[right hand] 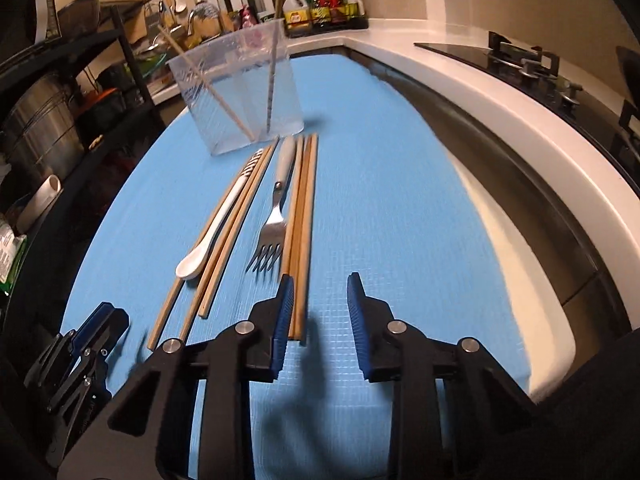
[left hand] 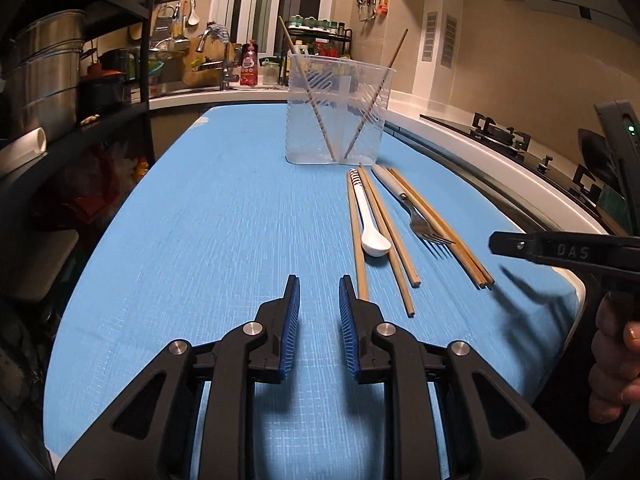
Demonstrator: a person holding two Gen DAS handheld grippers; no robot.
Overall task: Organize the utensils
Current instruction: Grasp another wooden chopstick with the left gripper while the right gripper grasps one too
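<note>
- The surface (left hand: 200, 220) is covered in blue cloth, matt, with a fine woven grid.
- The cup (left hand: 340, 120) is clear plastic, ribbed and slightly cloudy.
- The chopsticks (left hand: 396, 240) are pale wood, dull and unvarnished.
- The spoon (left hand: 370, 228) is white, smooth and glossy like ceramic.
- The fork (right hand: 274, 224) has shiny metal tines and a matt grey handle.
- The left tongs (left hand: 319, 292) are matt black plastic with ridged blue pads (left hand: 292, 320).
- The pots (left hand: 44, 76) are brushed metal.
</note>
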